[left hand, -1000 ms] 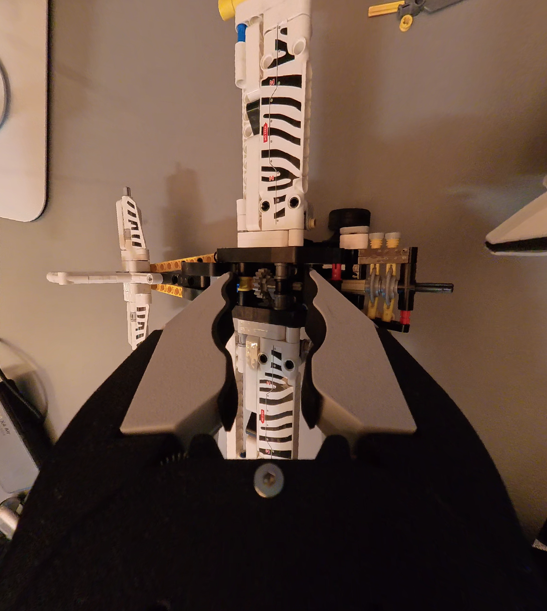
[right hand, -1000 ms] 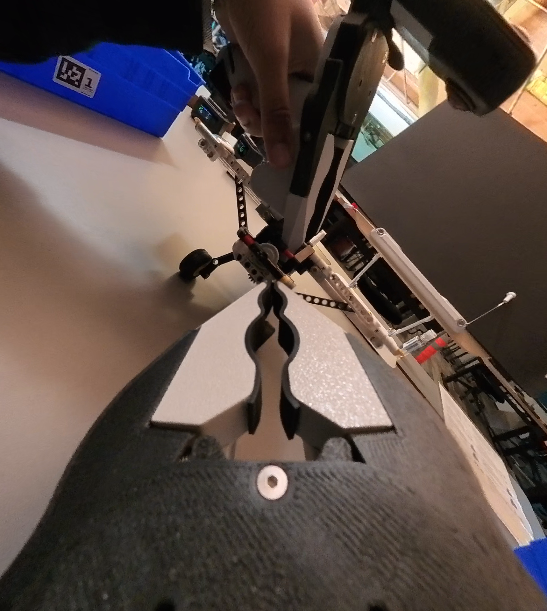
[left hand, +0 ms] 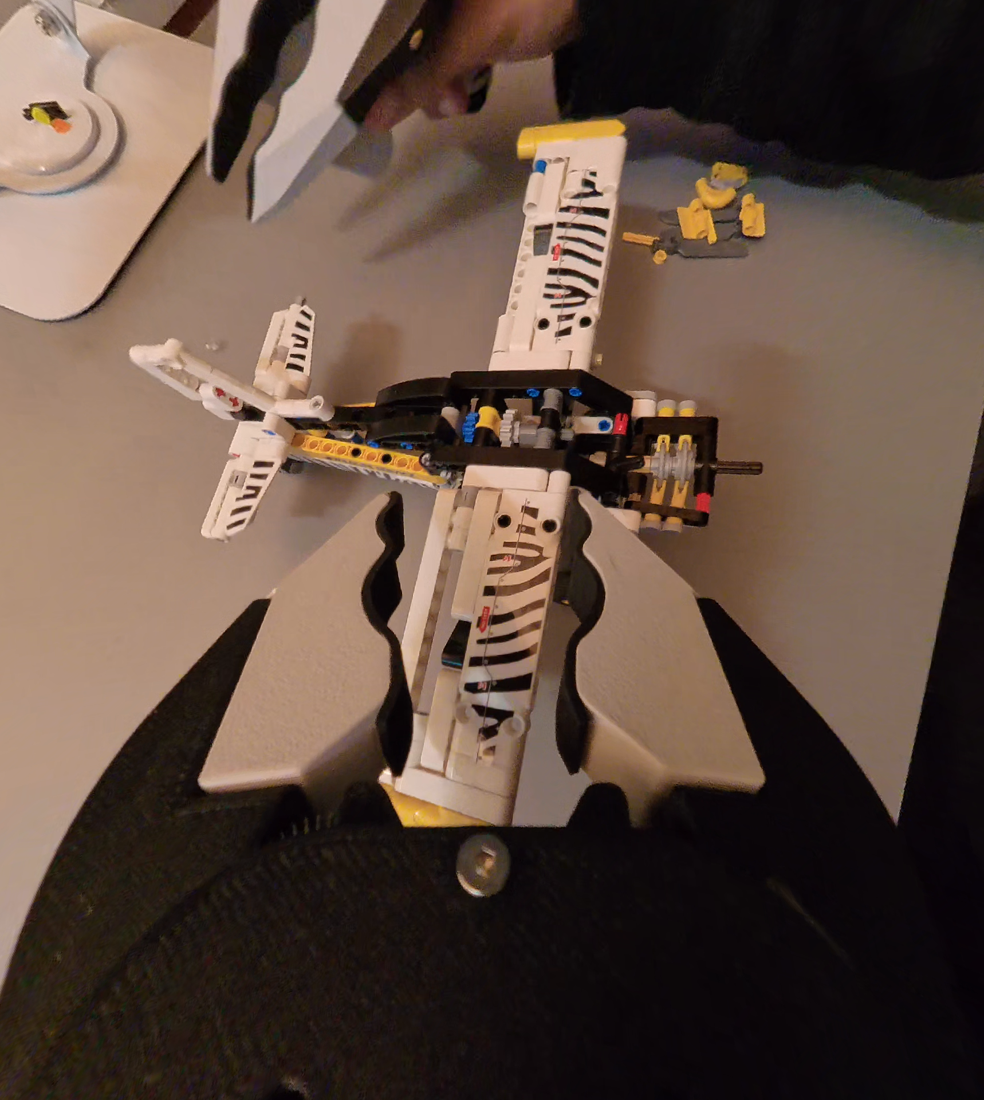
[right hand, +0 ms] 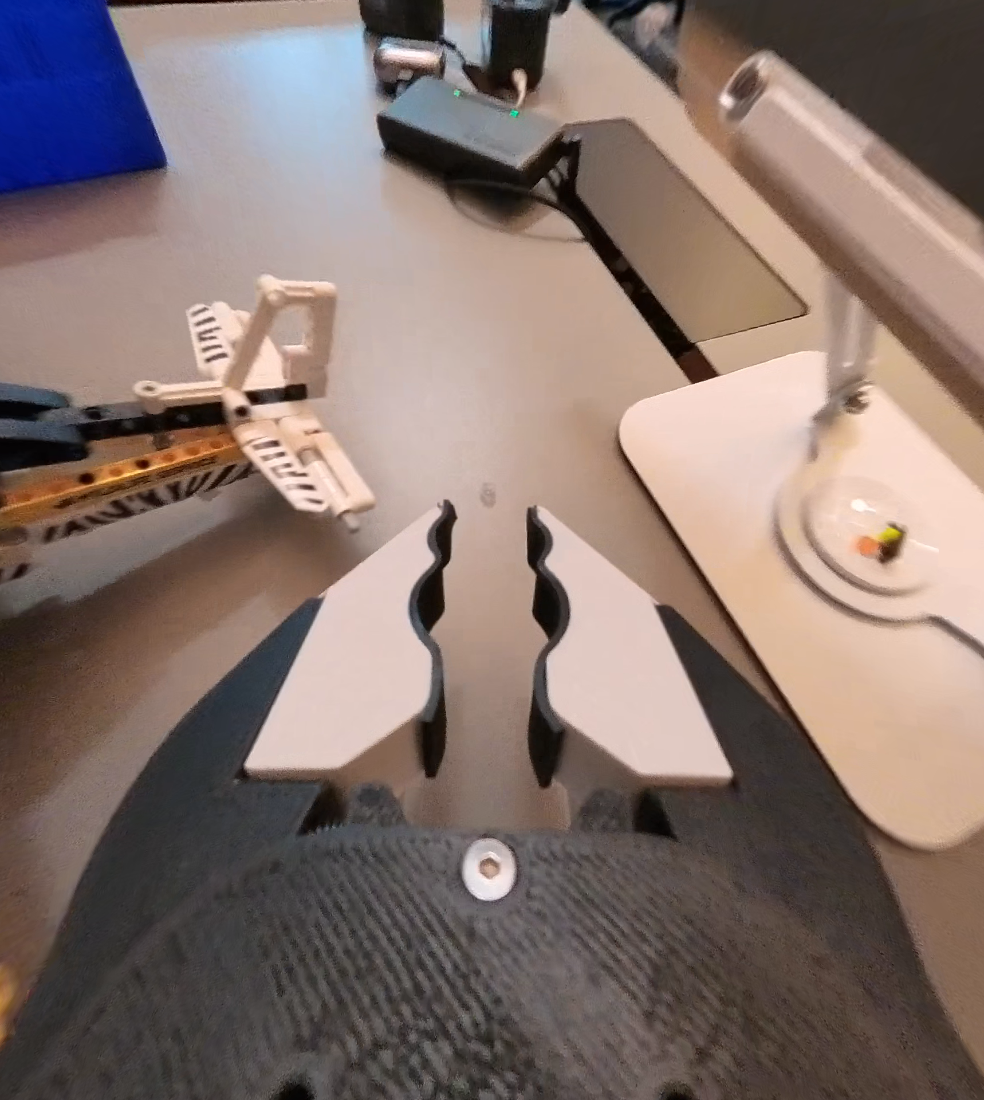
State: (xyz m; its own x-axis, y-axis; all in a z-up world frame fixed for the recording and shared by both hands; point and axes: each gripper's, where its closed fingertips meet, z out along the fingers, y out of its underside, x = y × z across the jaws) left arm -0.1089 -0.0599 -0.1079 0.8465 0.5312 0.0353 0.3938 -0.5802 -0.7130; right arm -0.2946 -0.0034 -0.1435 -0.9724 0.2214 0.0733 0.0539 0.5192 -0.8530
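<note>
1 grey table (left hand: 120, 595), dim warm light, dark wall/panel behind. 1 blue bin (right hand: 31, 89) at far corner. 1 white stand base (right hand: 805, 655) w/ metal post, small orange + yellow-black bits on it. 1 black power brick (right hand: 466, 134), 2 green lights. 1 brick-built plane (left hand: 537, 428), white w/ zebra stripes, black-yellow body, flat mid-table. 1 small pile of yellow/grey parts (left hand: 710, 220) near far wingtip.

2 grippers. Left gripper (left hand: 483, 506): jaws apart, straddling near wing, gap visible on left side, so not clamped. Right gripper (right hand: 489, 512): jaws apart, nothing between, above bare table beside plane's tail.
</note>
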